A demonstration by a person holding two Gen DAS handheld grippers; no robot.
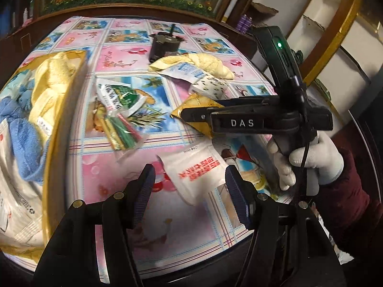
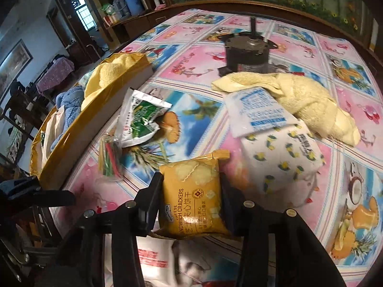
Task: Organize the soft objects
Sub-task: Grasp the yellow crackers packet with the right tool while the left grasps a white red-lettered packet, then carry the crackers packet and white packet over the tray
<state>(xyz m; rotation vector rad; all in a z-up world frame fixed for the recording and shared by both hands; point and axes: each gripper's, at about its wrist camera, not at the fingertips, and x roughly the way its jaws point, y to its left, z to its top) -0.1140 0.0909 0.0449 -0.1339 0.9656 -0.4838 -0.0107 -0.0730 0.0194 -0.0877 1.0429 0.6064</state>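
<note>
My right gripper [image 2: 191, 181] is shut on a yellow cracker packet [image 2: 194, 196] and holds it above the table; it also shows in the left wrist view [image 1: 198, 114]. My left gripper [image 1: 190, 179] is open, its fingers either side of a white pouch with red print [image 1: 198, 174]. A gold box [image 1: 64, 100] at the left holds a yellow towel [image 1: 51, 79], a blue towel [image 1: 21, 138] and white bags. On the table lie a yellow towel [image 2: 306, 98], a white desiccant packet [image 2: 258, 112], a lemon-print tissue pack [image 2: 282, 157], a green-and-white bag [image 2: 138, 119] and a bag of coloured sticks [image 1: 122, 131].
A dark metal motor [image 2: 246, 52] stands at the back of the table, behind the yellow towel. The table wears a pink-and-blue patterned cloth [image 1: 134, 57]. Wooden furniture and shelves surround the table; its front edge is just below my left gripper.
</note>
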